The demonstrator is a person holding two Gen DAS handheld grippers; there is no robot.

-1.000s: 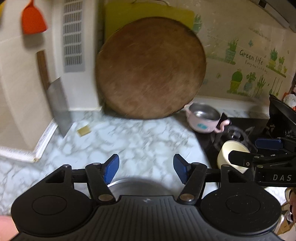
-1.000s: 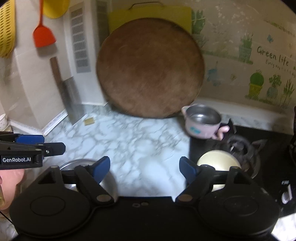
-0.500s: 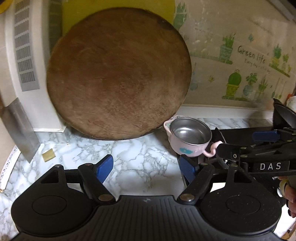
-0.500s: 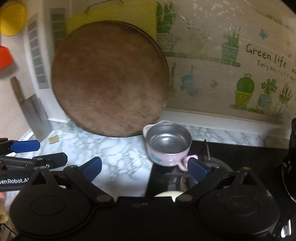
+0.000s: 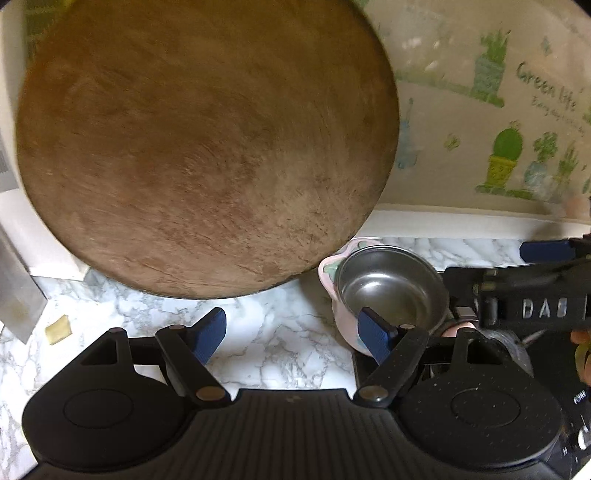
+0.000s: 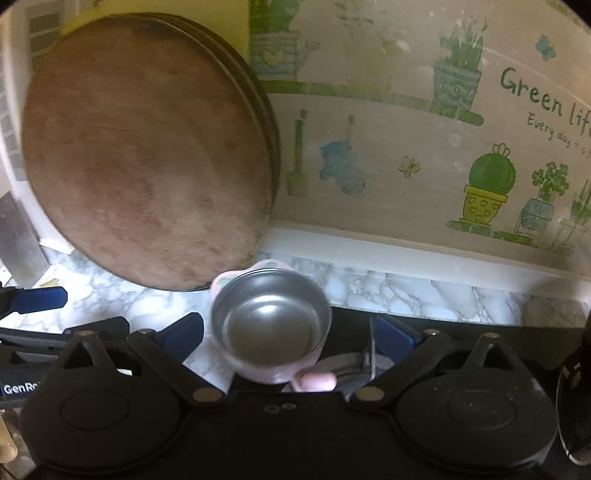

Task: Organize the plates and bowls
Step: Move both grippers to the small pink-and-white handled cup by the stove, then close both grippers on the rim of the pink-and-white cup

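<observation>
**Operator:** Against the back wall, what stands behind the work area?

**Inspector:** One round wooden board (image 5: 207, 147) leans upright on the marble-patterned bench (image 5: 280, 332), with a yellow board (image 6: 225, 18) behind it. A cleaver blade (image 5: 18, 291) shows at the far left edge. The wall covering (image 6: 443, 147) carries green plant prints.

**Operator:** Locate the task item.

**Inspector:** The small pink bowl (image 6: 271, 332), steel-lined and empty, sits at the bench edge where the black stove (image 6: 461, 332) begins, just beside the lower right rim of the wooden board. Its pink handle (image 6: 317, 380) points toward the right wrist camera.

**Operator:** State of the right gripper (image 6: 288, 338)?

**Inspector:** Jaws spread wide, one blue pad on each side of the bowl. The pads do not press on it.

**Operator:** State of the left gripper (image 5: 291, 334)?

**Inspector:** Jaws spread, nothing between them but bare bench. Its right pad overlaps the bowl in the picture; contact cannot be confirmed.
</observation>
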